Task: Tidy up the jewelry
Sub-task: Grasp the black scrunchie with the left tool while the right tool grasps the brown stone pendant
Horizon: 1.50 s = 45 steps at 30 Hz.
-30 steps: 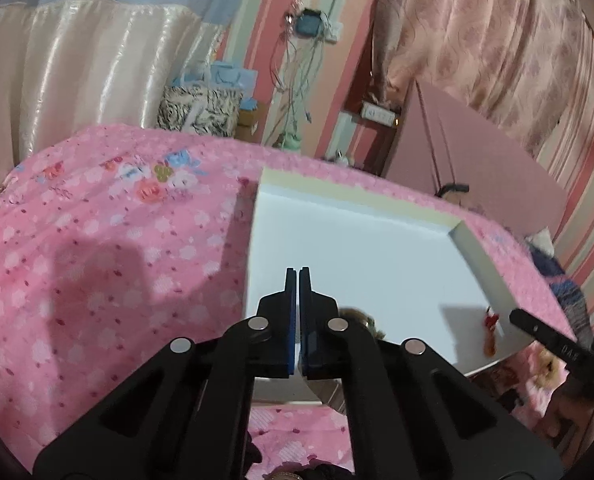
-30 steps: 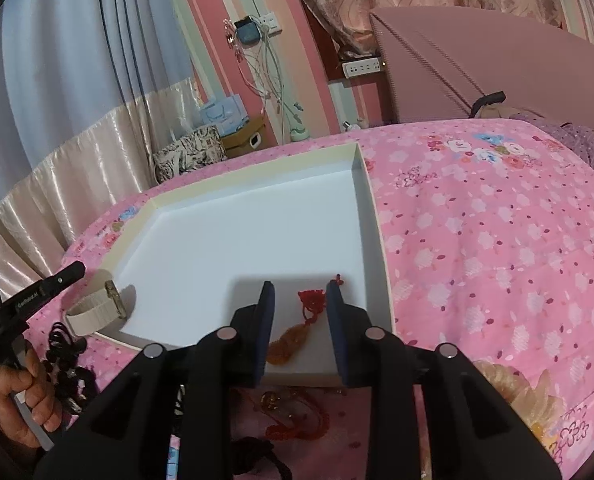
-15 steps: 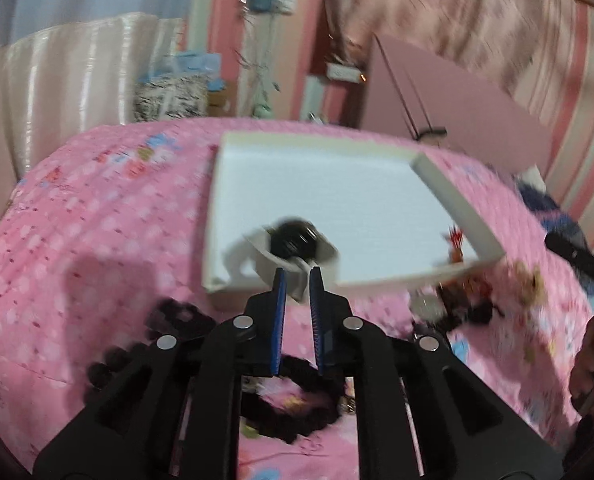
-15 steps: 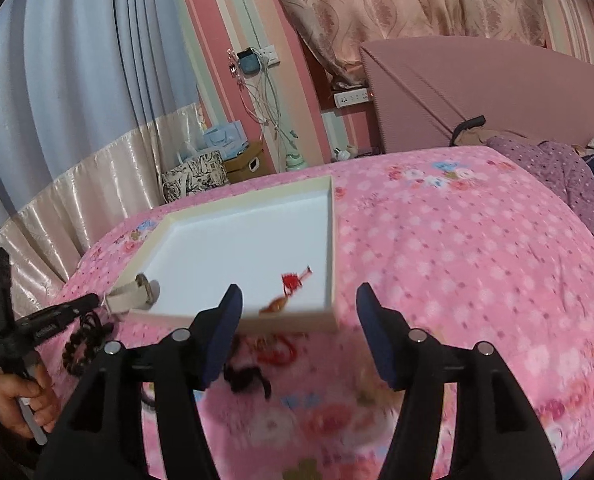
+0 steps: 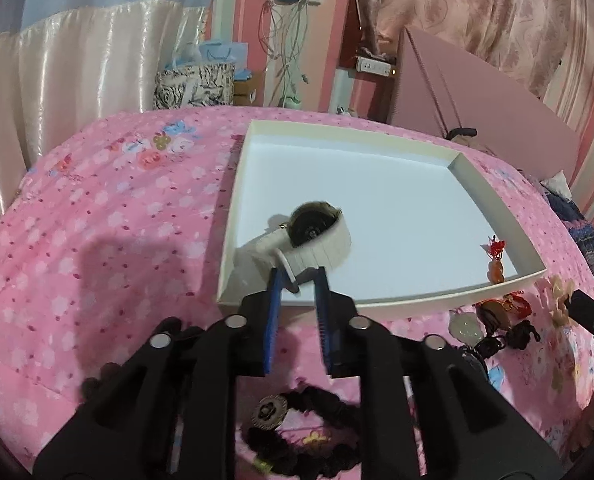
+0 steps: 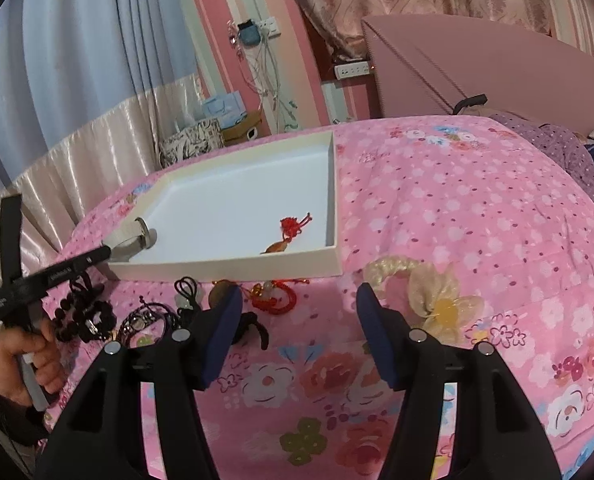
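A white tray (image 5: 497,182) lies on the pink bed; it also shows in the right wrist view (image 6: 225,270). A watch with a white strap (image 5: 317,236) lies in its near left corner, and a red knotted pendant (image 5: 496,258) in its near right corner. My left gripper (image 5: 298,276) is open just in front of the watch, and the strap's loop end lies between its fingertips. My right gripper (image 6: 299,300) is wide open and empty above loose jewelry in front of the tray: a red cord pendant (image 6: 275,296), black cords (image 6: 187,292) and a cream flower hair clip (image 6: 437,292).
Black bead bracelets (image 5: 297,436) lie on the bed under my left gripper, also seen in the right wrist view (image 6: 83,318). More pendants (image 5: 493,316) lie right of the tray's front. A headboard (image 6: 497,64) and curtains stand behind the bed.
My left gripper let go of the watch, opened and pulled back from the tray. My right gripper opened wide and drew back from the red pendant lying in the tray.
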Motion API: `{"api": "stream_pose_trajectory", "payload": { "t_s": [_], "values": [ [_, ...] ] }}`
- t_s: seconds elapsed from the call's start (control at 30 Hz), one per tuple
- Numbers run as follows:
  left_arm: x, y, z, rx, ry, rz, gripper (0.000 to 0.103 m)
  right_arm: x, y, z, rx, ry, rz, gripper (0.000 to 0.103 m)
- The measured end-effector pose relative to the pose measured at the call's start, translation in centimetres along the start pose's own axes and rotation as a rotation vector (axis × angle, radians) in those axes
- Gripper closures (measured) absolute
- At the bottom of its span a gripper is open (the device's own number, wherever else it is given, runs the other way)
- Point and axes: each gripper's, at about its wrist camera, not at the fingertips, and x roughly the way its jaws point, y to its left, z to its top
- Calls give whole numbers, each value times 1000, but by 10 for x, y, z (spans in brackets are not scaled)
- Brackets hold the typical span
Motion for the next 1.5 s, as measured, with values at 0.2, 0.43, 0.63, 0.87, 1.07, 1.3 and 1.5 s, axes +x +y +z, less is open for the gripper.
{"api": "stream_pose_trajectory", "payload": {
  "t_s": [0.2, 0.43, 0.63, 0.87, 1.07, 1.3, 1.5],
  "values": [
    [-19, 9, -10, 12, -13, 16, 72, 9, 7, -4, -20, 36, 3, 43],
    [-37, 19, -20, 10, -18, 25, 61, 24, 32, -12, -75, 90, 24, 43],
    [-51, 22, -29, 6, -26, 6, 53, 37, 46, -16, -89, 142, 15, 44],
    [-56, 23, -46, 33, 2, -8, 50, 56, 53, -16, -104, 199, 8, 78],
    [-57, 12, -63, 57, 30, -49, 50, 39, 45, -18, -72, 152, 23, 82],
    [-45, -17, -72, 150, 84, -104, 55, 20, 33, -23, -48, 125, 23, 82],
    [-30, -27, -74, 193, 148, -129, 64, 9, 23, -26, -31, 121, 32, 82]
  ]
}}
